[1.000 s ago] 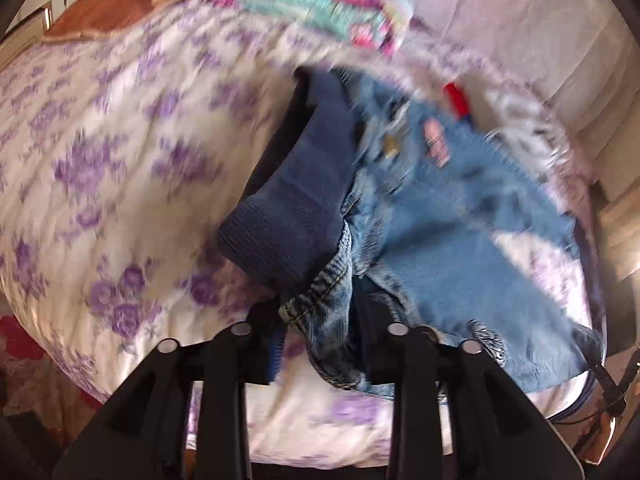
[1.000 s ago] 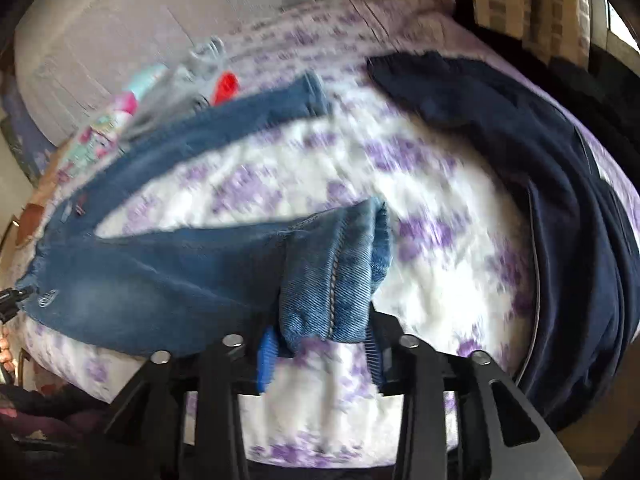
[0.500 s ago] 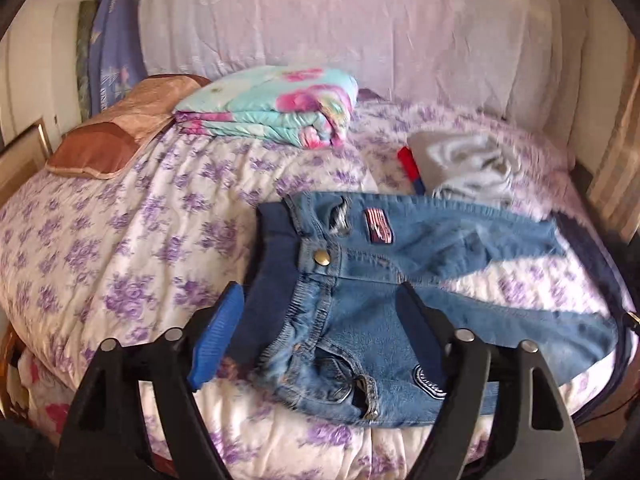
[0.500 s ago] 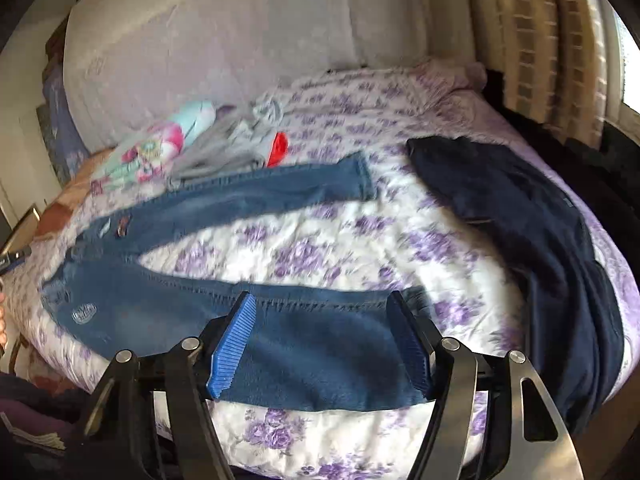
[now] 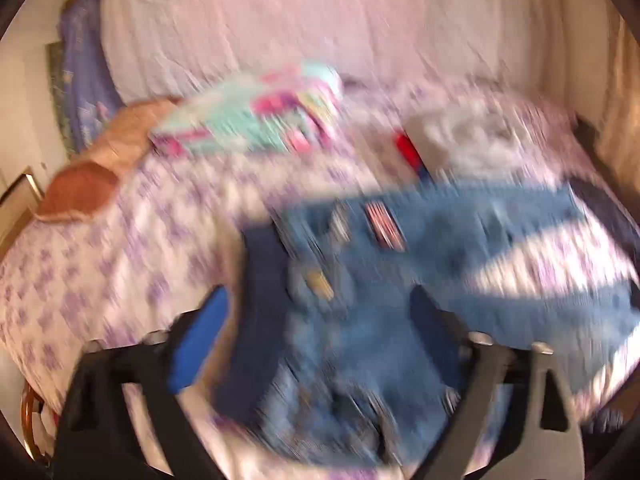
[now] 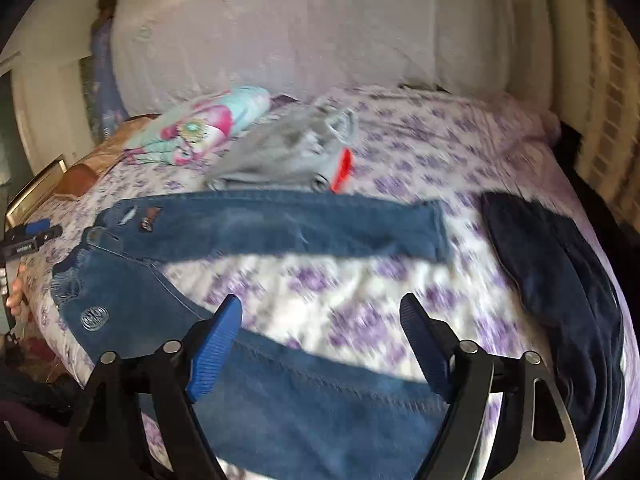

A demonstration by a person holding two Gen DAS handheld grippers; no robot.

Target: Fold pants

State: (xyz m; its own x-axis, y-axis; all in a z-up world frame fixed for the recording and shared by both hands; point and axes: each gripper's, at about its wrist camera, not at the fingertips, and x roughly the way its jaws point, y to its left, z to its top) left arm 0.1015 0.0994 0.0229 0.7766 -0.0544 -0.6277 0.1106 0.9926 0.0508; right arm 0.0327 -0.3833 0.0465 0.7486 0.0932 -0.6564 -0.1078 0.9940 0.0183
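Jeans lie spread flat on the flowered bedsheet in front of you, front side up, waist toward 9 o'clock and both legs running out toward 3 o'clock in the right wrist view. The legs are parted in a narrow V with a wedge of sheet showing between them. The denim is mid blue with faded patches; you can see a small striped patch near the waist, frayed rips by the pocket and a round badge on the near hip. A dark blue ribbed band edges the waist in the left wrist view, which is heavily blurred.

Your left gripper hangs over the waist end with its fingers spread wide, nothing between them. Your right gripper hangs over the near leg, fingers equally wide apart and holding nothing; the leg passes under them.

Beyond the jeans at 12 o'clock sits a crumpled grey garment with something red at its edge, just beside the far leg. A folded turquoise and pink blanket lies at 11 o'clock, with a brown cushion further round. A dark navy garment lies at 3 o'clock, apart from the leg ends
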